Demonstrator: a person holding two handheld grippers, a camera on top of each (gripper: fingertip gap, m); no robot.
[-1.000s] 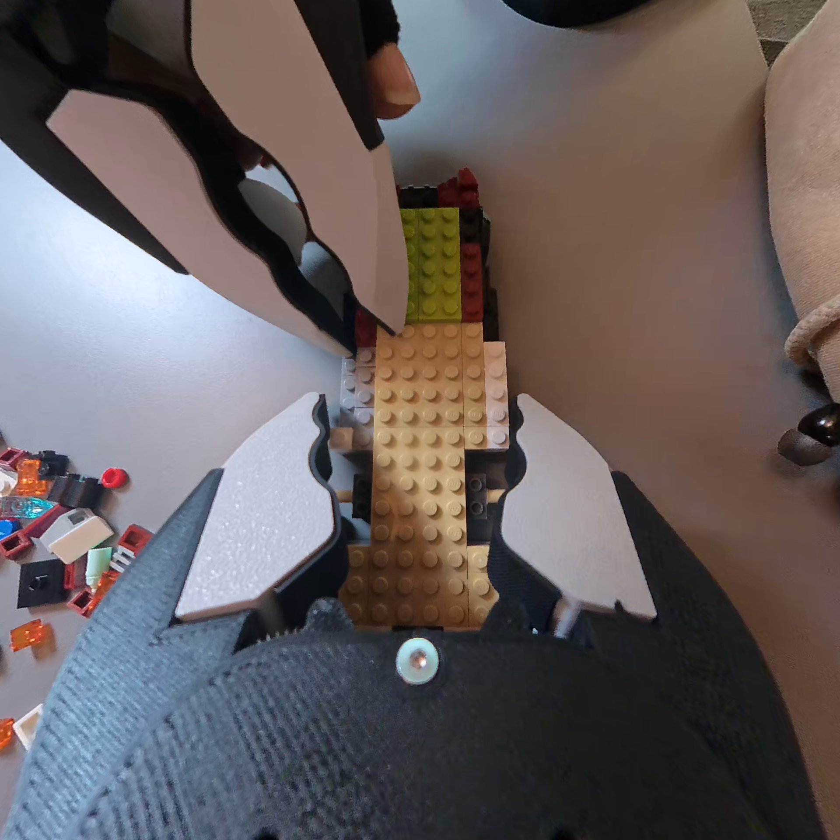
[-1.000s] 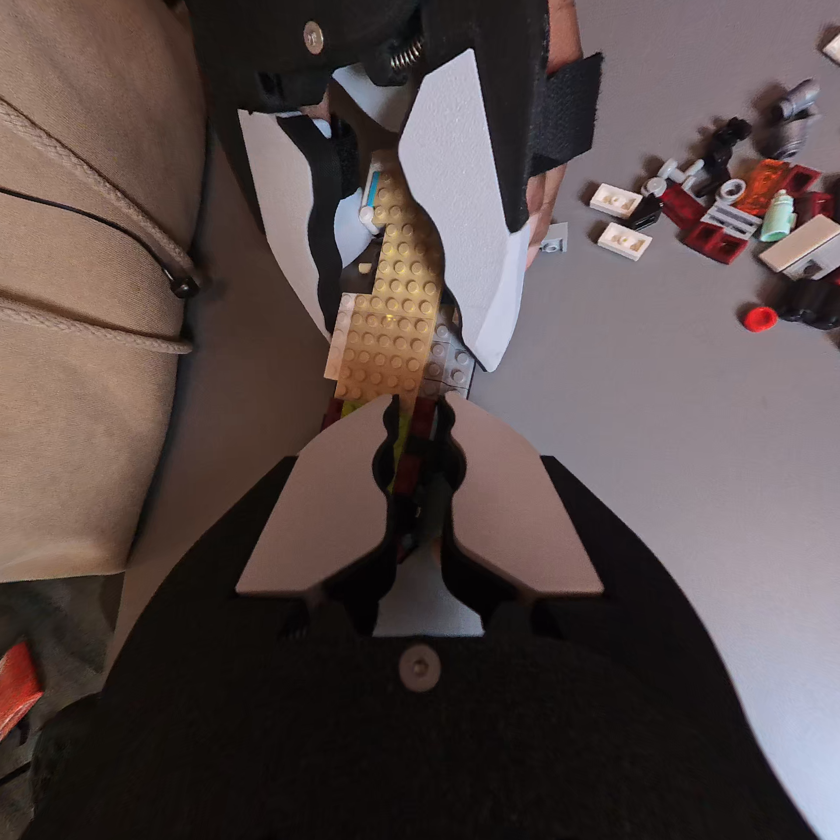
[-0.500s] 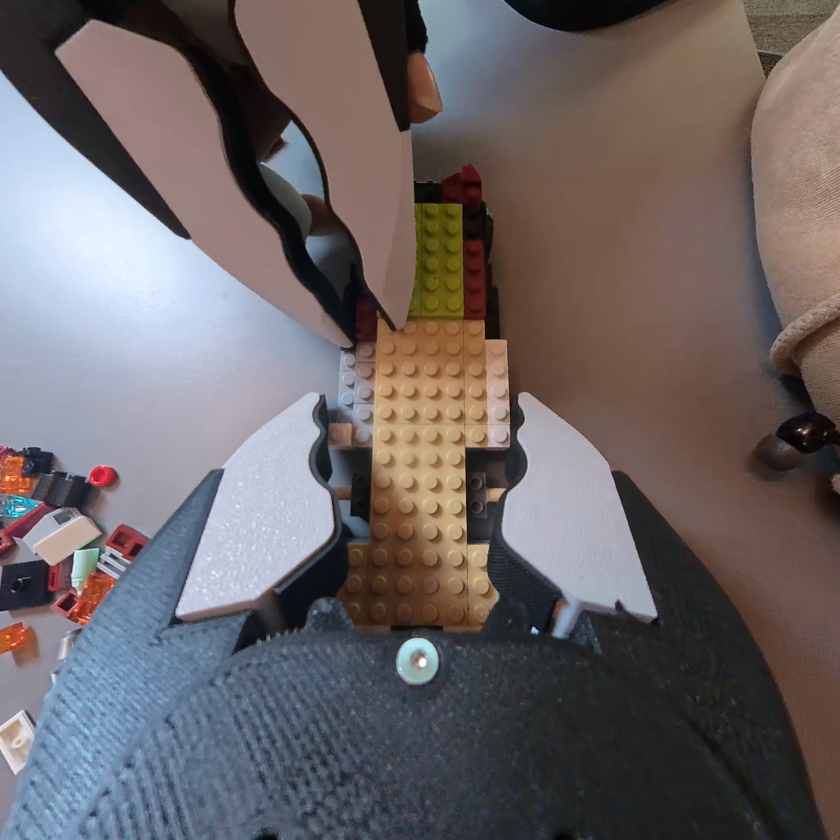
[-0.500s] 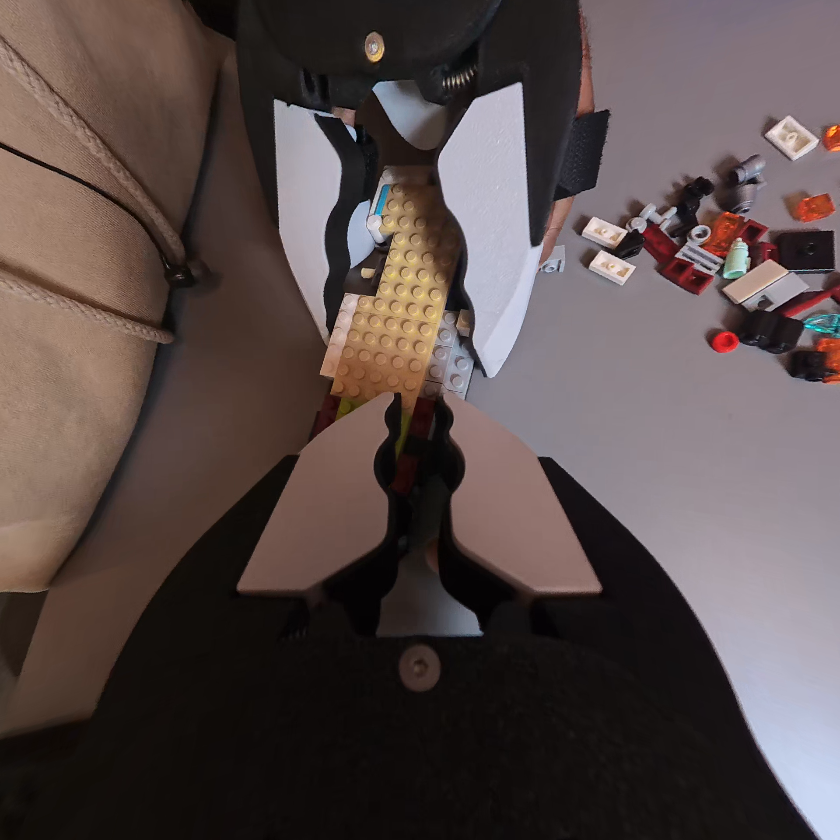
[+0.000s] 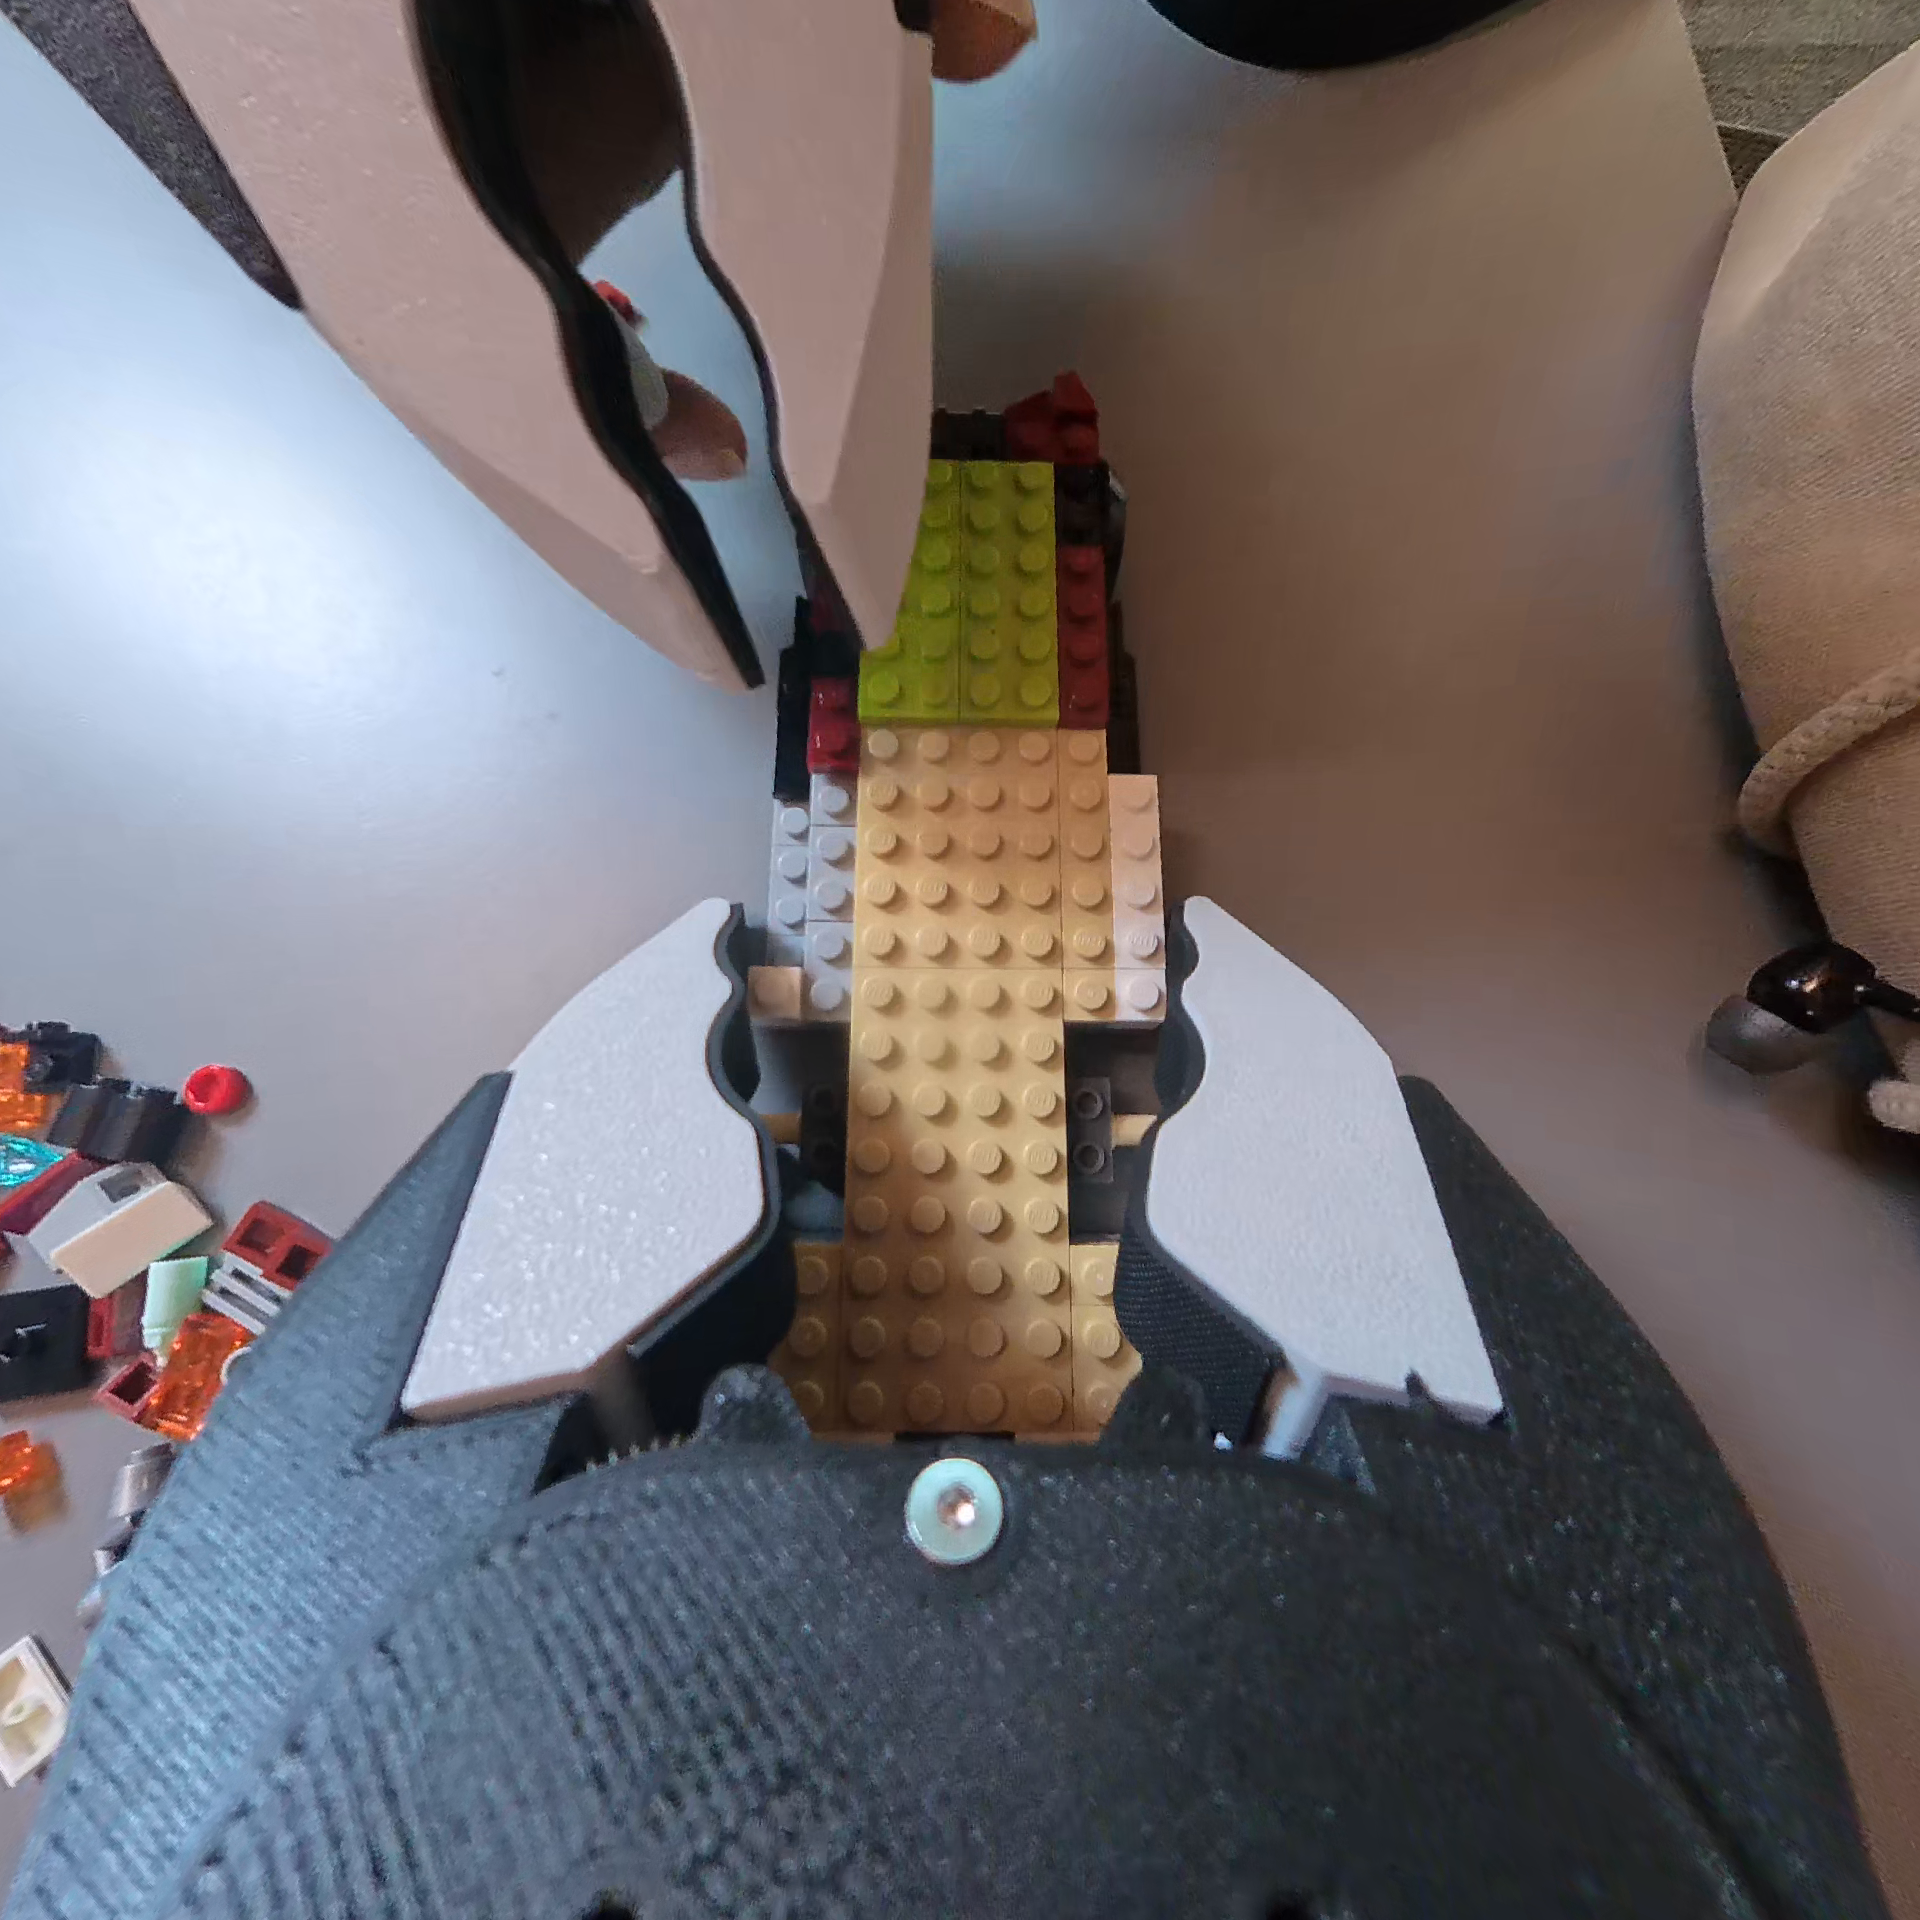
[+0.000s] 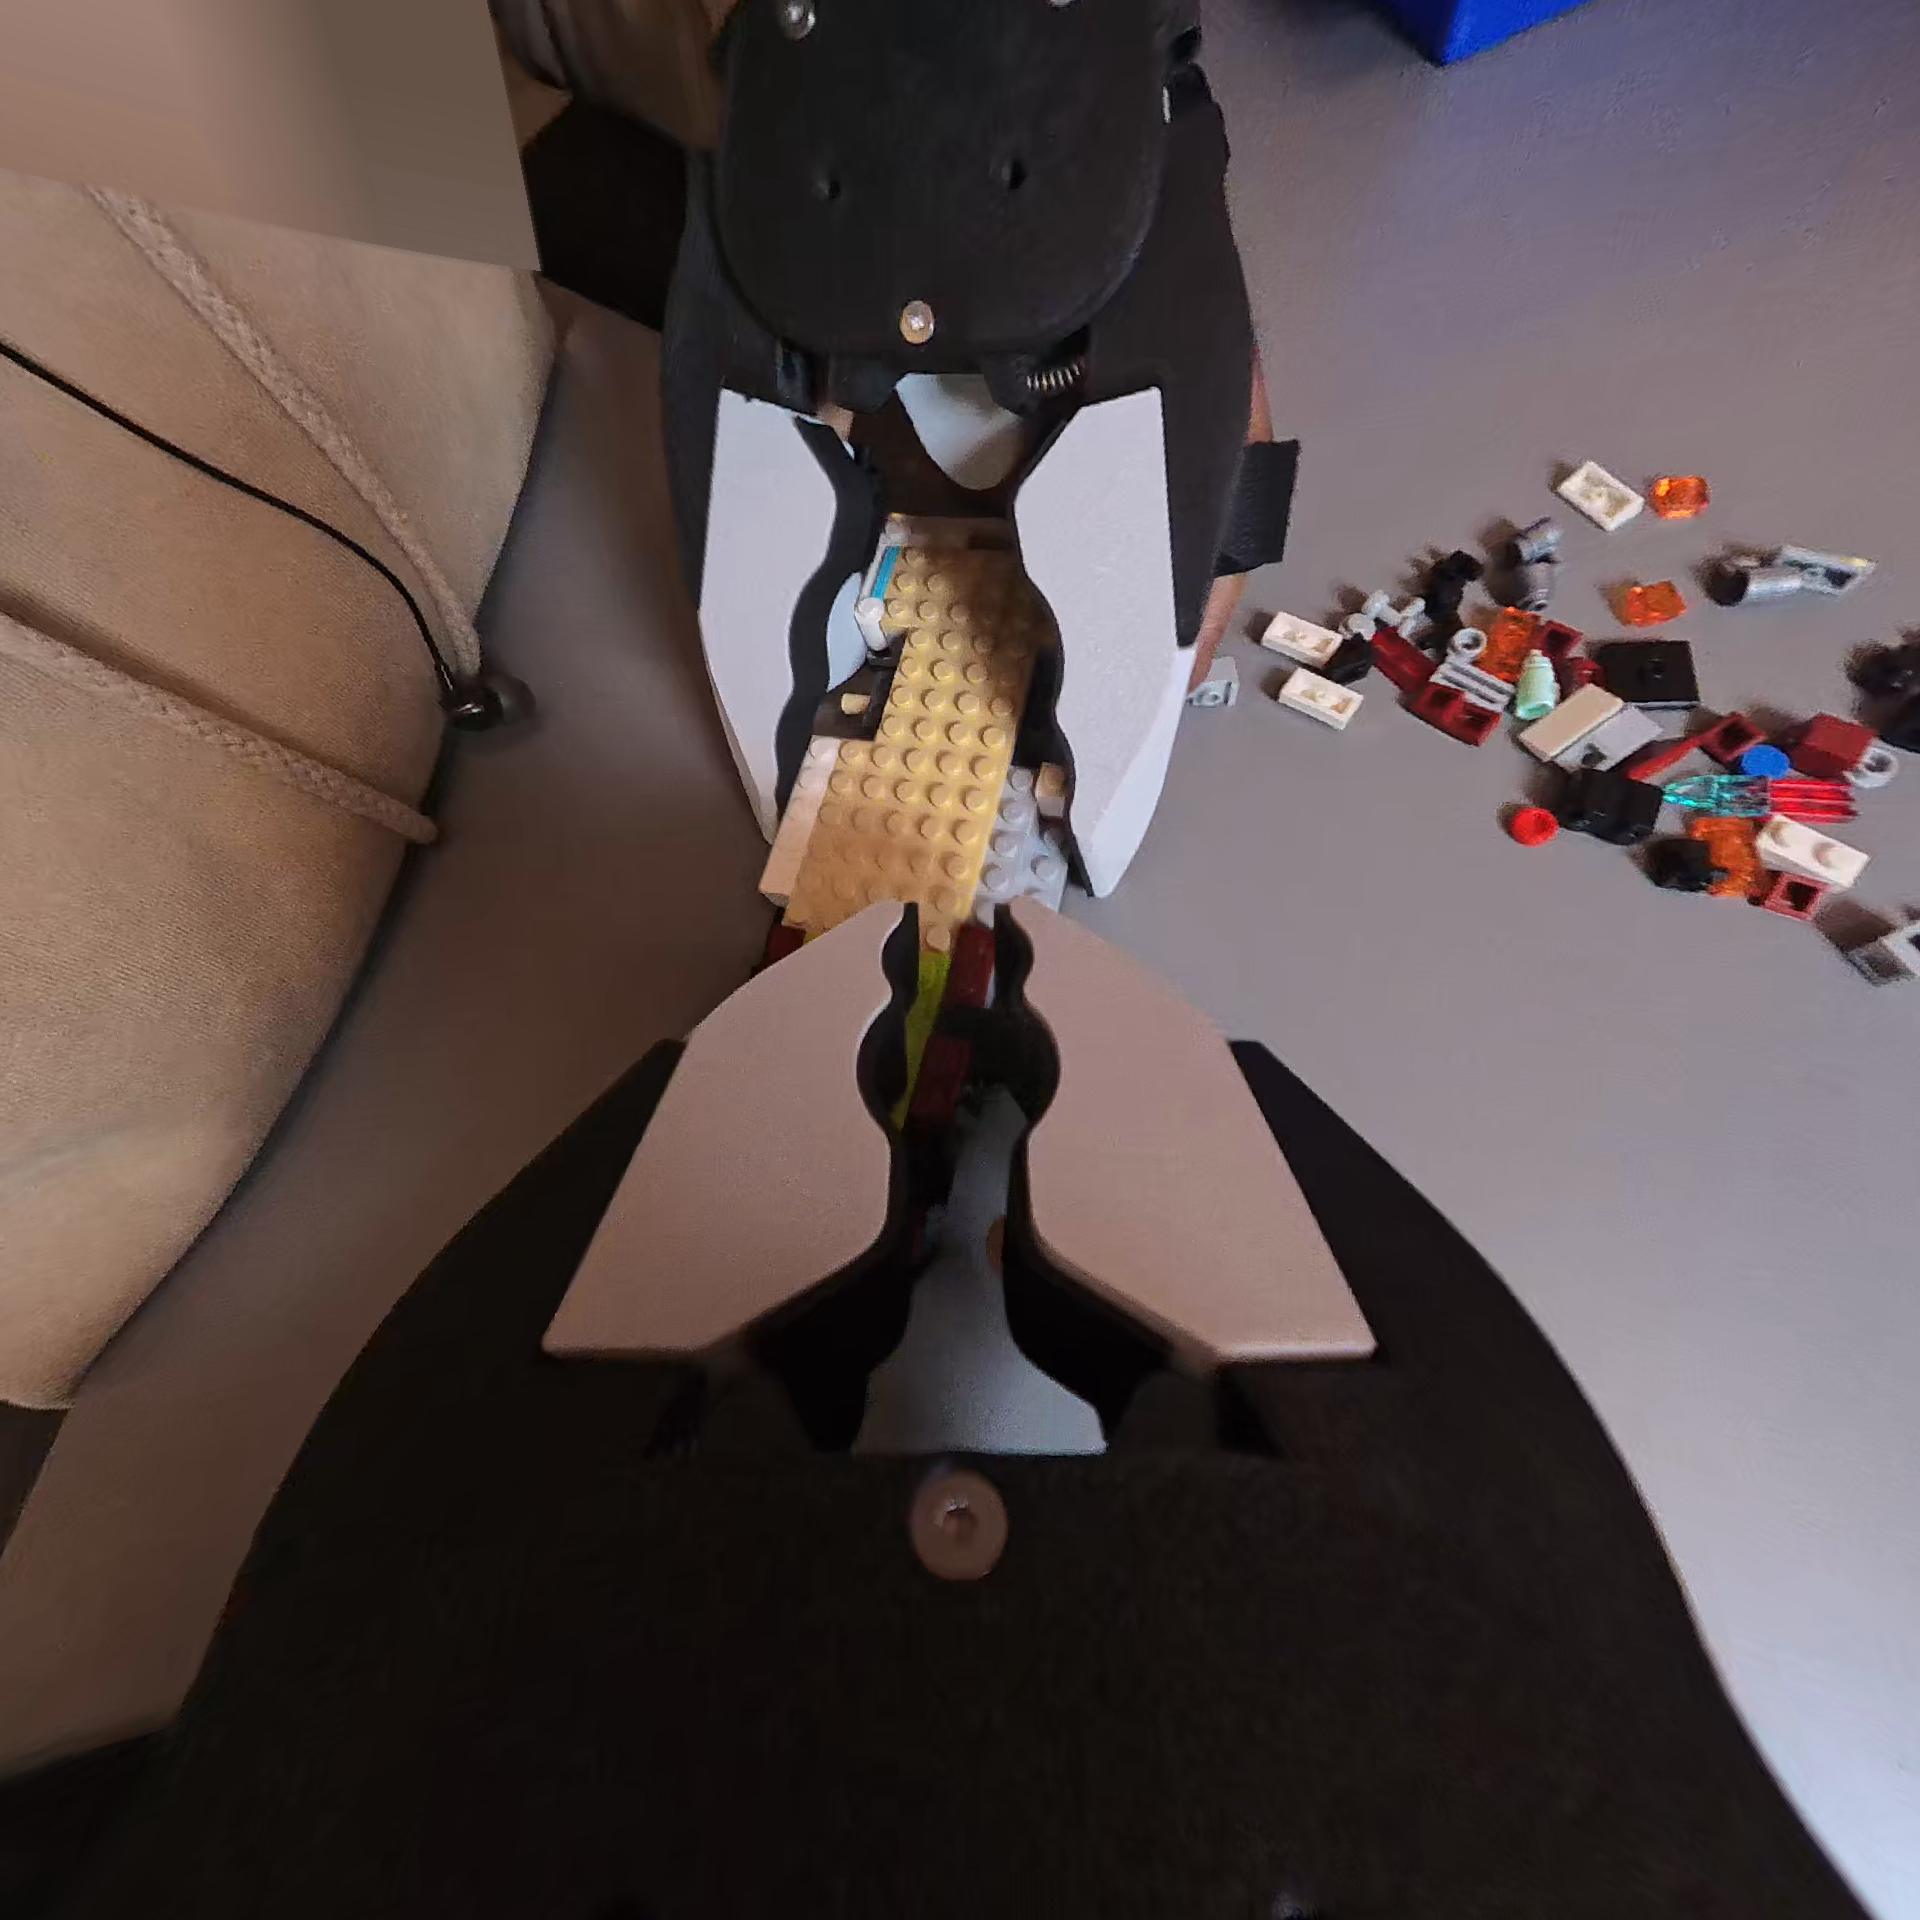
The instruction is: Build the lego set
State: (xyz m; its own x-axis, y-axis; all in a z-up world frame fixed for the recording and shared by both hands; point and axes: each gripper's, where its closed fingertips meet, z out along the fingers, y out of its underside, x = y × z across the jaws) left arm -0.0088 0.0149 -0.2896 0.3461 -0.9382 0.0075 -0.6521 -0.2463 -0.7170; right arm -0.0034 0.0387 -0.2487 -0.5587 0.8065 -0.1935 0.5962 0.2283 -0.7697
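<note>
You've got the brick model (image 5: 966, 1039) sitting lengthwise between your left tongs (image 5: 961, 997), tan studded plates on top, a lime green patch at the far end, dark red and black pieces along its edges and grey plates at the sides. The left tongs stand wide, and their white pads hug the grey side plates; the fit looks snug, so I'd call that a hold on the model's widest part. That's a sensible place: the flanks are flat and stiff there.

At the far end, your right tongs (image 6: 961, 925) are drawn narrow over the dark red and lime strip. Whether they actually pinch a piece, I cannot tell; the tips hide the contact.

Handle it as a light, rigid, but jointed thing. The plastic is smooth and will slip under a shallow grip, and a twist or a squeeze on one thin plate would likely pop the studs apart. Grip across stacked layers, not single overhanging plates.

Out to the left tongs' left, a scatter of loose pieces (image 5: 114, 1247) lies on the grey worktop (image 5: 312, 831): red, orange, black, white. To the right, a beige sleeve (image 5: 1829, 520) with a cord rests at the worktop's edge.
</note>
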